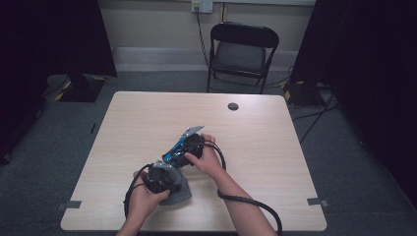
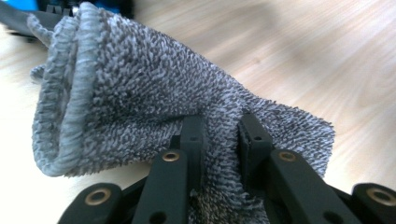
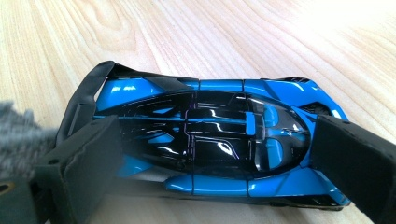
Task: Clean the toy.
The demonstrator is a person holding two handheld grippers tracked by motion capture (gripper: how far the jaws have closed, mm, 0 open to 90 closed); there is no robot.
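On the near half of the wooden table (image 1: 147,118), a little left of the middle, the person's two hands worked close together. The left gripper (image 2: 219,135) had its jaws clamped together on a fold of a grey cloth (image 2: 140,93), and the rough fabric bulged out on both sides of the black fingers (image 2: 194,140). In the high view this cloth (image 1: 179,194) lay on the table under the left hand (image 1: 147,194), near the front edge. The right gripper (image 3: 210,154) held a blue and black toy car (image 3: 219,140) by its two ends, one jaw at the tail and one at the nose. The car (image 1: 174,150) rested on the wood just beyond the cloth. A black folding chair (image 1: 243,51) stood behind the far side of the table.
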